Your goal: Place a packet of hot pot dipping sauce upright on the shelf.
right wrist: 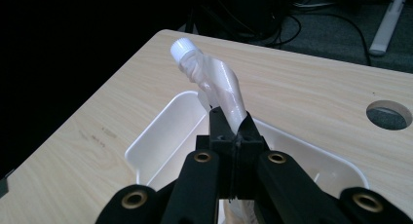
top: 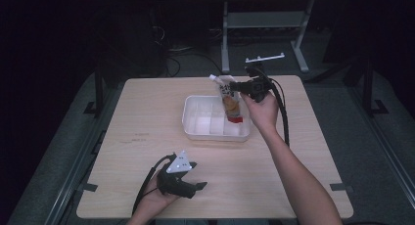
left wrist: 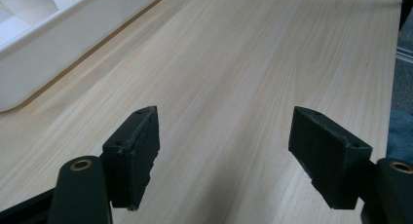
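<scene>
Pale wooden table (top: pixel 147 151) with white tray (top: pixel 193 122), dark room around

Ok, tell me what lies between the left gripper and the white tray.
Bare wood. In the high view, the left gripper rests open near the table's front edge, and nothing sits on the light wood between it and the white tray.

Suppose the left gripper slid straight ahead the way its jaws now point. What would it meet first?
Probably nothing: ahead of the open left gripper lies bare table up to its far edge. The white tray sits off to one side, though depth is hard to judge.
</scene>
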The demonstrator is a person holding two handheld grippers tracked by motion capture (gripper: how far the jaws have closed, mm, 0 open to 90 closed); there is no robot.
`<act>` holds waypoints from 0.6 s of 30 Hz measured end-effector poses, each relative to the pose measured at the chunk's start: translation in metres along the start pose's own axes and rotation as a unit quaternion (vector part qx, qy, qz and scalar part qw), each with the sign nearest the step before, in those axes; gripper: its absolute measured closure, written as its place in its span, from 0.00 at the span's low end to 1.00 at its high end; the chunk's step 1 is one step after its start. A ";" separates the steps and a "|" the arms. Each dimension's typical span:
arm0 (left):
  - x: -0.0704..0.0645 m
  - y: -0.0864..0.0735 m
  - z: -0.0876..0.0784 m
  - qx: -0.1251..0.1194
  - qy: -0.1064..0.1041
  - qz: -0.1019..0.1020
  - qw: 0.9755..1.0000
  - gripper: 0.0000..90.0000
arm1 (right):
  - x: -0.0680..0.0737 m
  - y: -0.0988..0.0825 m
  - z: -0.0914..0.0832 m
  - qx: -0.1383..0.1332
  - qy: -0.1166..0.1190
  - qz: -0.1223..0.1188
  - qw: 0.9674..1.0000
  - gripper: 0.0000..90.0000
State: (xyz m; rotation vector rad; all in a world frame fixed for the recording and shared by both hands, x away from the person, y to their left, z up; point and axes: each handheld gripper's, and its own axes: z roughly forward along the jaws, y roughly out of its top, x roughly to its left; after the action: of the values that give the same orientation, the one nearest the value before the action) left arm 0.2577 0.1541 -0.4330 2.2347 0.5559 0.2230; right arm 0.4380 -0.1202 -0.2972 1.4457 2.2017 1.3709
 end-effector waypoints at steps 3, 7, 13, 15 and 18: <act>0.001 0.000 -0.001 0.000 0.000 0.002 1.000 0.29 | -0.004 0.000 0.004 -0.001 -0.010 0.006 1.000 0.99; 0.000 0.000 0.000 0.000 -0.001 0.001 1.000 0.29 | -0.007 0.001 0.010 -0.001 -0.018 0.013 1.000 0.99; 0.000 0.000 -0.001 -0.001 -0.001 0.001 1.000 0.29 | -0.010 0.000 0.019 0.001 -0.028 0.022 0.999 0.99; 0.001 0.000 -0.001 -0.001 0.000 0.000 1.000 0.29 | -0.010 -0.001 0.023 0.005 -0.032 0.024 0.999 0.99; 0.001 0.000 -0.001 -0.003 0.000 0.000 1.000 0.29 | -0.009 -0.001 0.027 0.009 -0.034 0.022 0.999 0.99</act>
State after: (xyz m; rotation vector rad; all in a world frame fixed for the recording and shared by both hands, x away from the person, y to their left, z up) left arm 0.2577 0.1554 -0.4321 2.2281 0.5551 0.2254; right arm 0.4572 -0.1118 -0.3163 1.5322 2.1578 1.2985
